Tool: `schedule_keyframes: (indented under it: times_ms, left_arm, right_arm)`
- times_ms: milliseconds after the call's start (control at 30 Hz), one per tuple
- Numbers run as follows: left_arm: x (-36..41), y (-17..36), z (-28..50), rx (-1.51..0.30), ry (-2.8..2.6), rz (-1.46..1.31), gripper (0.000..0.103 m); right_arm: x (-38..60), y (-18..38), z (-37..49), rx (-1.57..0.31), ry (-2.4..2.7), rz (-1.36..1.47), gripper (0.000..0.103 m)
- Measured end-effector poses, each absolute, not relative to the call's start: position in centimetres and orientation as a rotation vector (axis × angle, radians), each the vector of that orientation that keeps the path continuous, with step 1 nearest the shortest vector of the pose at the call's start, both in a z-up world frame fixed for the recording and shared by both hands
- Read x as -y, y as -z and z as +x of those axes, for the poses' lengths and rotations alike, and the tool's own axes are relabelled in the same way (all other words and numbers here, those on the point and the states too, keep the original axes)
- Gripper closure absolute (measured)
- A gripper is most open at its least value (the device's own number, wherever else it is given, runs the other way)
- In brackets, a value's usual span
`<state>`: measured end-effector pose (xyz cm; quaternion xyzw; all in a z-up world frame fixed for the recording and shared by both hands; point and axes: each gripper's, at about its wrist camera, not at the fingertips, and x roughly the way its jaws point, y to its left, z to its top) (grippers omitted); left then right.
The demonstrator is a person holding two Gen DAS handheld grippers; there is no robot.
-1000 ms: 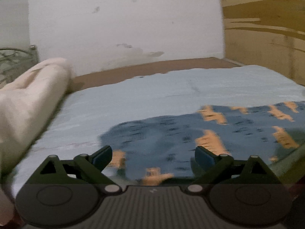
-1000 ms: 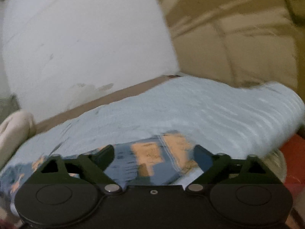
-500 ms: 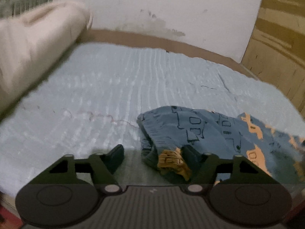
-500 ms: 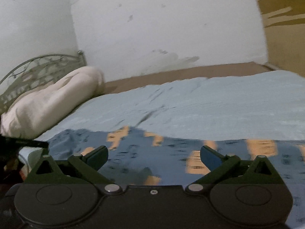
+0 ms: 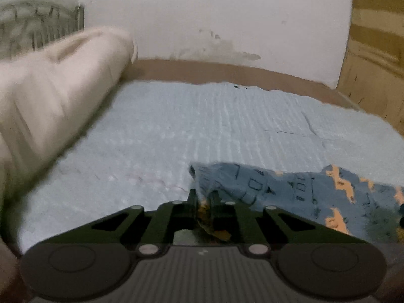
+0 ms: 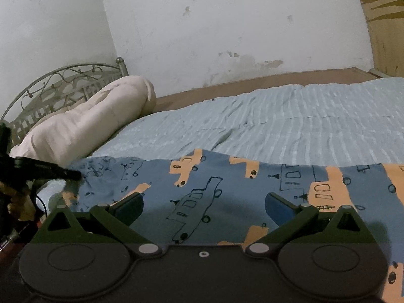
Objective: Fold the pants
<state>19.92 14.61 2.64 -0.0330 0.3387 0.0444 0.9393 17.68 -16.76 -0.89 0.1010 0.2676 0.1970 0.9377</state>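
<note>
Blue pants (image 6: 227, 184) with orange patches and drawn vehicles lie spread across the near part of a light blue bed sheet (image 6: 290, 123). In the left wrist view the pants (image 5: 290, 189) run off to the right. My left gripper (image 5: 203, 199) is shut on their bunched left end. It also shows in the right wrist view (image 6: 73, 175) at the pants' left edge. My right gripper (image 6: 203, 202) is open just above the middle of the pants, its jaws wide apart.
A rolled cream blanket (image 6: 88, 123) lies at the left against a metal headboard (image 6: 63, 80). A white wall (image 6: 227, 25) stands behind the bed. A wooden panel (image 5: 373, 50) stands at the right.
My left gripper has closed on the left end of the pants. My right gripper has come in lower over the pants and stays open.
</note>
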Motion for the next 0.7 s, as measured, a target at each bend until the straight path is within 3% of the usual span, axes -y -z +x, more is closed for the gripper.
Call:
schedule_keyframes:
  times_ms: [167,267,300,367,400,433,700]
  left_arm:
    - [-14.3,-0.3,20.8,-0.785,-0.098,-0.036,0.094]
    - [-14.0,0.6,20.7,-0.778,-0.098,-0.012,0.087]
    - [-13.7,0.6,20.5,-0.768,-0.094,-0.002,0.081]
    - [-13.1,0.2,20.0,-0.761,-0.082,0.03,0.05]
    - [-12.8,-0.1,19.8,-0.749,-0.094,0.047,0.029]
    - [-12.5,-0.5,19.7,-0.728,-0.106,0.059,0.017]
    - [-9.1,-1.7,24.6,-0.637,-0.111,0.004,0.007]
  right_arm:
    - [16.6,1.6,17.8,-0.564,-0.39,0.21,0.001]
    - [16.3,2.2,17.7,-0.575,-0.37,0.182,0.001]
    - [16.1,2.4,17.5,-0.575,-0.366,0.161,0.001]
    - [15.6,2.4,17.3,-0.573,-0.365,0.111,0.001]
    - [15.4,2.2,17.2,-0.57,-0.364,0.09,0.001]
    - [15.2,2.0,17.2,-0.564,-0.365,0.072,0.001]
    - [10.8,-0.3,22.3,-0.52,-0.325,-0.102,0.001]
